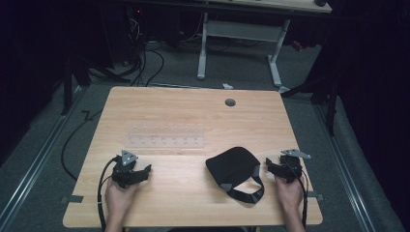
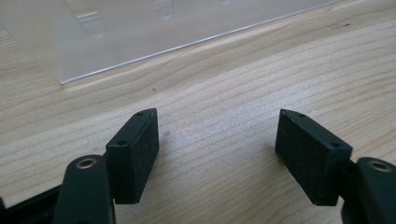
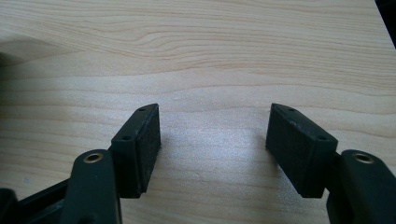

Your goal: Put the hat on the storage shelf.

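1. A black fabric eye mask with a strap (image 1: 233, 166) lies on the light wooden table (image 1: 193, 111), near my right gripper (image 1: 272, 167).
2. A clear plastic tray (image 1: 166, 137) sits beyond my left gripper (image 1: 143, 169).
3. Both grippers rest with jaws apart, holding nothing.

Light wooden table (image 1: 169, 111) with a round grommet hole (image 1: 230, 102) near the far edge; clear plastic tray (image 1: 166, 137) at centre-left, black strapped pouch (image 1: 233, 166) front-right.
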The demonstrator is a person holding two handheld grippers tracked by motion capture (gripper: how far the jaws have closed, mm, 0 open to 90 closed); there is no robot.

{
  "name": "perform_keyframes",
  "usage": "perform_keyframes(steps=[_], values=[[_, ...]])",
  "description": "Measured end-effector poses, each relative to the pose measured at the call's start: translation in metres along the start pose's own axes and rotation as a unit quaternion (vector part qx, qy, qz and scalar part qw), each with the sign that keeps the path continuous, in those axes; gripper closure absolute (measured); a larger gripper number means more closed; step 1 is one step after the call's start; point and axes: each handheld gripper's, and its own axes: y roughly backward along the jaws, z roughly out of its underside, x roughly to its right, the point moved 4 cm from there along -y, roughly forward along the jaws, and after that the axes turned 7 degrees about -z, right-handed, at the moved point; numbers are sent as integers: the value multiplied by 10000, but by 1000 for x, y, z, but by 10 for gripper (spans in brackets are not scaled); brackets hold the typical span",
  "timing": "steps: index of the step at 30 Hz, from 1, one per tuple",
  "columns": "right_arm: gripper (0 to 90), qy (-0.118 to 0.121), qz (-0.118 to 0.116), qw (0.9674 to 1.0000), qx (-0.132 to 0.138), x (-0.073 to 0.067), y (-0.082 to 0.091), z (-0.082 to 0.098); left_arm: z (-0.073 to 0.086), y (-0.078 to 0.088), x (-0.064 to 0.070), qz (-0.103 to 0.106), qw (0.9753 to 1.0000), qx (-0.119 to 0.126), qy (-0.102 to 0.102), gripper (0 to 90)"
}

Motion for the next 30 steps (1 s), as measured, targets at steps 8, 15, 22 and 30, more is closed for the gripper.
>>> perform_keyframes(steps=[8,15,22,30], values=[[362,-11,-18,10000,-14,0,0,0,0,0,0,-2,10000,-3,-3,307],[364,14,5,10000,-18,0,0,0,0,0,0,1,10000,-5,13,307],[370,-87,-218,9997,41,3,2,0,0,0,0,3,10000,-8,6,305],[406,-411,-670,9967,216,0,14,0,0,0,0,0,10000,-13,0,304]])
